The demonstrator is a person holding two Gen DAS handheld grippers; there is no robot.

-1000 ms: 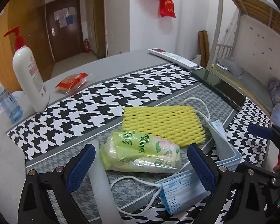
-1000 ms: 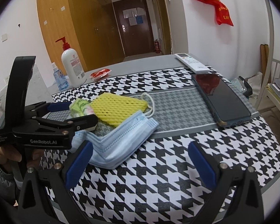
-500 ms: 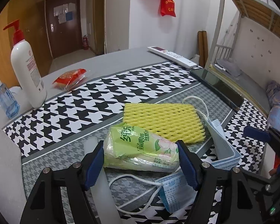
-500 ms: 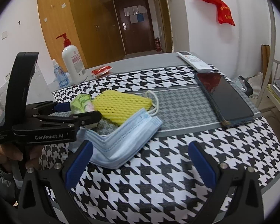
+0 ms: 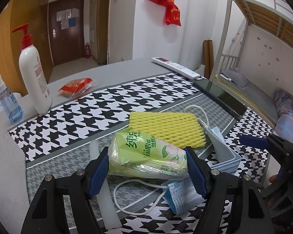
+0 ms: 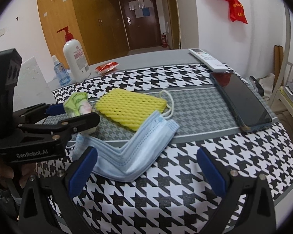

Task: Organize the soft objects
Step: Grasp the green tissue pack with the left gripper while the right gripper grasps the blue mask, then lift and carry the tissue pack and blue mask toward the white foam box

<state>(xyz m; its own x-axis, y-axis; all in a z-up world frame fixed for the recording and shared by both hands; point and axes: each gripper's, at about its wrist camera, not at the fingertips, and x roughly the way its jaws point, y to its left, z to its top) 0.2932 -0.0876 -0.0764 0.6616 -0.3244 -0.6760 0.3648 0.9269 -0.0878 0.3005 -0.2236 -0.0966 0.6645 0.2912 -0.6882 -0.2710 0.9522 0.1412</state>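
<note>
**Left claw clamps the tissue pack; right claw waits open over the worktop**

The left claw (image 5: 147,167) has just been closing, and its blue pads now press both ends of a green tissue pack (image 5: 146,153). A second ago those pads stood wide of the pack, which lay flat on the cloth. The pack sits at the near left of the worktop (image 6: 185,185), on the grey band of a houndstooth cloth.

Just behind the pack lies a yellow foam net (image 5: 166,128), flat, with its near edge close to the pack. A blue face mask (image 6: 134,152) lies folded to the right of the pack, with its white ear loop (image 5: 134,197) trailing under the left claw. A white stick (image 5: 105,191) lies along the left pad.

The right claw (image 6: 146,170) hangs open with nothing between its pads. It sits above the mask's near edge, placed much as before.

Open cloth stretches to the right of the mask, up to a dark phone (image 6: 242,101) near the right edge. A white remote (image 6: 207,59) lies beyond it at the far edge. At the far left stand a pump bottle (image 5: 34,76) and a small spray bottle (image 5: 8,101), with a red snack packet (image 5: 76,84) nearby, all well apart from the soft things.
</note>
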